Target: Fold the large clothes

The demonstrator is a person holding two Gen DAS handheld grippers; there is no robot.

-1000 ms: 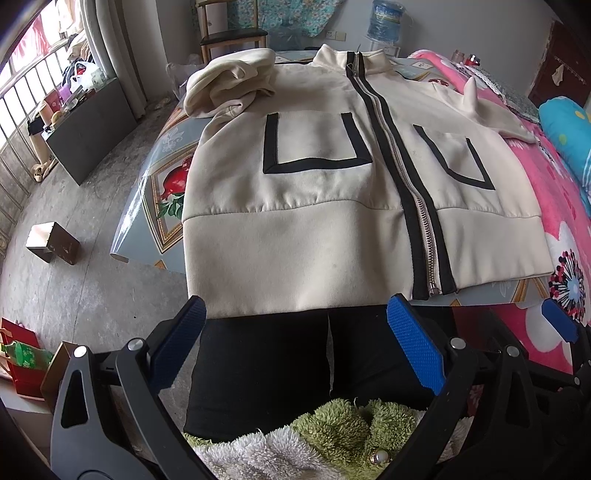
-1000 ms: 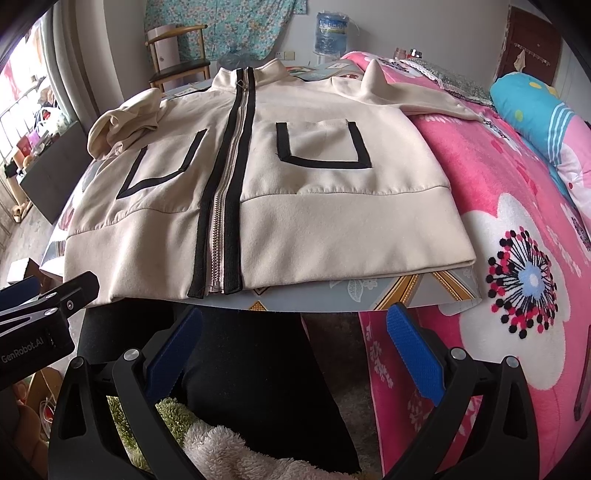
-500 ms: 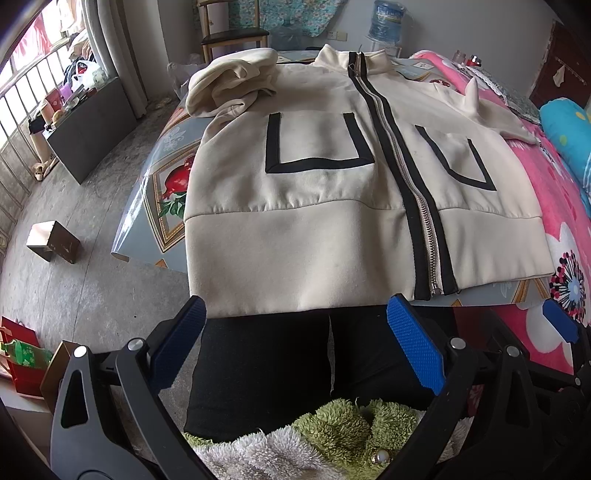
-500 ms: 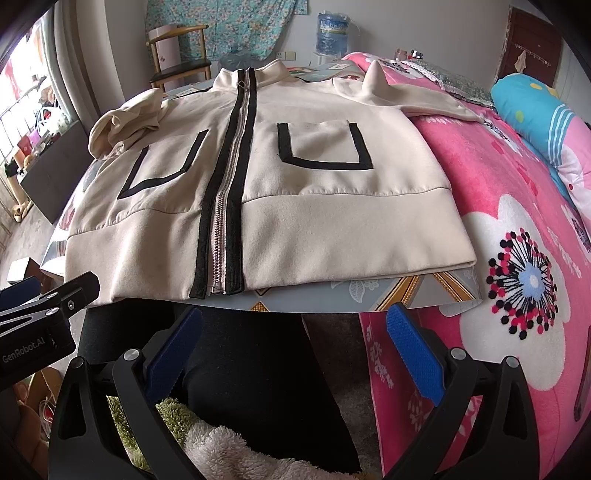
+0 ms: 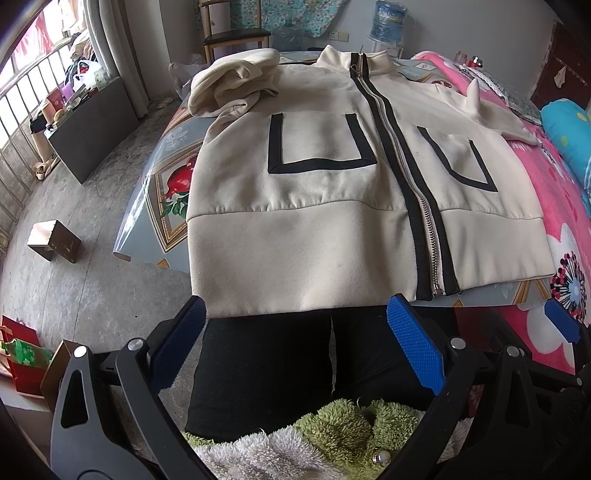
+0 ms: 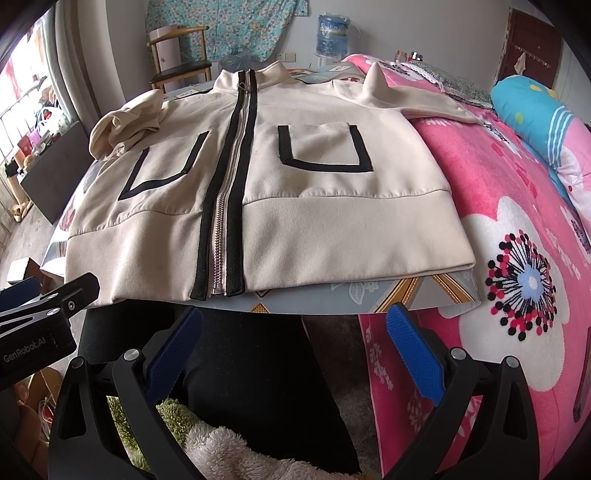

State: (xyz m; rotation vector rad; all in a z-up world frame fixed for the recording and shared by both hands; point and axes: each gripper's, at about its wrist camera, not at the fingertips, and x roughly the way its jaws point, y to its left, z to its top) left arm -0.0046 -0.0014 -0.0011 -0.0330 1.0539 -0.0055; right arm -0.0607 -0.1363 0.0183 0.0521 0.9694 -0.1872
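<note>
Two grippers hung side by side just short of the table's near edge, each with its blue-padded fingers spread wide and nothing between them. The left gripper [image 5: 295,343] was held over the person's black trousers [image 5: 266,369], its pads [image 5: 413,347] level with the jacket's hem but clear of it, and the right gripper [image 6: 295,343] sat likewise beside it, low of the hem's right half. Beyond them a cream zip-up jacket [image 5: 332,206] lay front-up and flat on the table [image 5: 147,206], zipped closed, with a black-edged zipper [image 5: 417,206] running from collar to hem and a black-outlined pocket [image 5: 321,147] on either side. Its hem reached the near table edge. Its left sleeve [image 5: 236,88] was bunched in a heap near the shoulder, while the right sleeve [image 6: 424,99] stretched out onto the pink flowered blanket [image 6: 517,229] of the bed that stood against the table. A fuzzy green-and-white garment [image 5: 332,435] showed at the person's waist. On the concrete floor to the left sat a small brown box [image 5: 55,240], and farther back stood a wooden chair [image 5: 232,33] and a blue water jug [image 5: 388,18].
</note>
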